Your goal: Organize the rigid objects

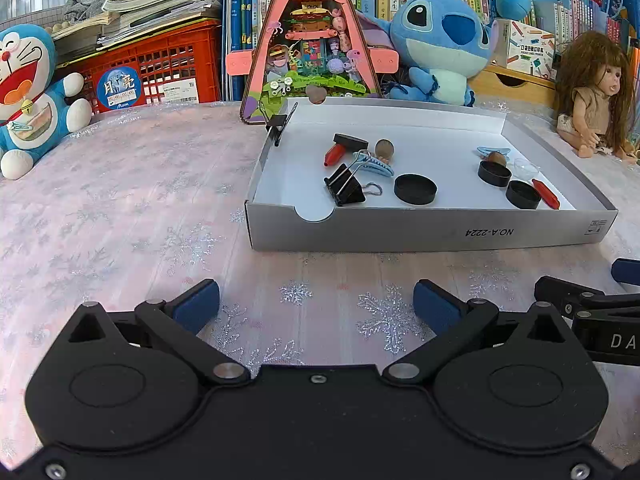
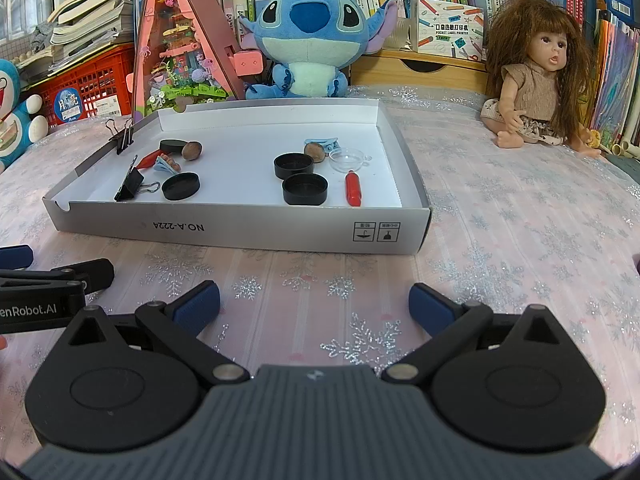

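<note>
A shallow white cardboard box (image 1: 424, 234) (image 2: 248, 234) lies on the table ahead of both grippers. Inside it lie a black binder clip (image 1: 345, 187) (image 2: 129, 185), several black round lids (image 1: 415, 189) (image 2: 305, 188), two red pegs (image 1: 545, 194) (image 2: 353, 189), walnuts (image 1: 384, 148) (image 2: 192, 150), blue hair clips (image 1: 374, 163) (image 2: 322, 143) and a clear small dish (image 2: 348, 159). A second binder clip (image 1: 277, 124) (image 2: 122, 136) grips the box's left wall. My left gripper (image 1: 316, 306) stands open near the front of the box, empty. My right gripper (image 2: 314, 304) is open too, holding nothing.
Plush toys (image 1: 34, 92) (image 2: 310, 36), a pink triangular display (image 1: 310, 40) (image 2: 182, 36), a red crate (image 1: 148, 70) and bookshelves line the back. A doll (image 2: 532, 76) (image 1: 596, 96) sits at the right. A snowflake-patterned cloth (image 1: 120, 208) (image 2: 520, 220) covers the table.
</note>
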